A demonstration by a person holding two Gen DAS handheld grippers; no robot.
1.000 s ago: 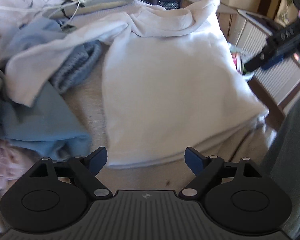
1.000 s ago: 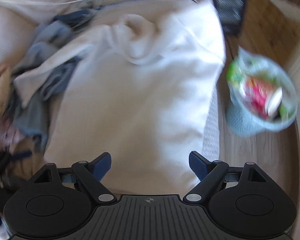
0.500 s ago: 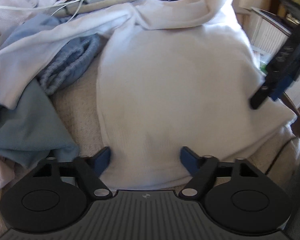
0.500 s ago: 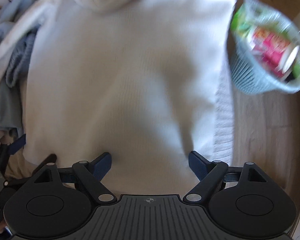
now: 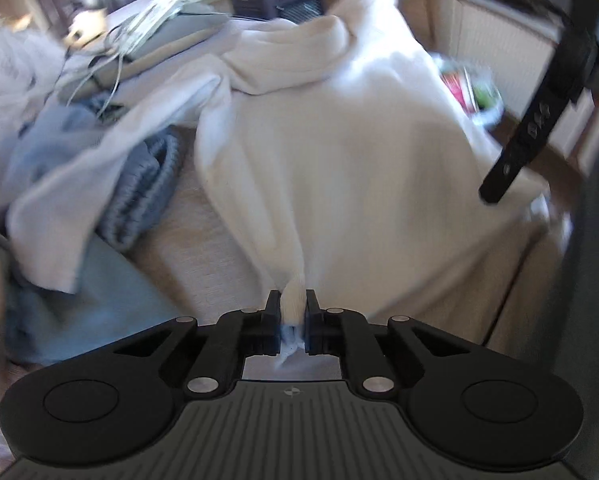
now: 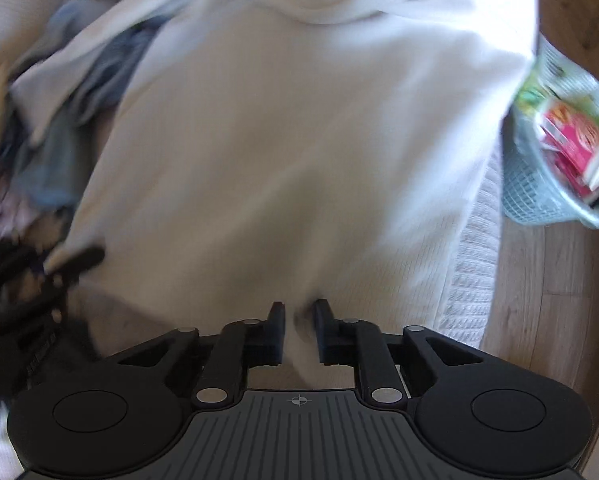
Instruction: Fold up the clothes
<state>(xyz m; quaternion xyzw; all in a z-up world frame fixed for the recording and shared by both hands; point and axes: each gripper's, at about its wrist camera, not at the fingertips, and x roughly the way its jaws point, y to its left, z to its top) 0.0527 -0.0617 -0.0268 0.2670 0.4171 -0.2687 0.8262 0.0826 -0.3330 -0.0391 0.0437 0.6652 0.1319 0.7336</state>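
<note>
Fabric of the white sweater [image 5: 339, 152] is bunched between the fingers of the left gripper [image 5: 292, 322], whose jaws have just been closing and now clamp its near hem. The right gripper [image 6: 298, 332], jaws also just closed, pinches the same hem further along. Ahead of both sets of fingers the sweater lies spread over the beige surface [image 5: 203, 248], with blue clothes [image 5: 139, 192] left of it and a mesh basket [image 6: 539, 188] right.

Home bedroom: laundry-strewn bed [image 5: 203, 240], radiator [image 5: 495, 36], wastebasket [image 6: 539, 184].

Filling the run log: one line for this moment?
left gripper: shut on white sweater hem | right gripper: shut on same hem | jaws just closed
</note>
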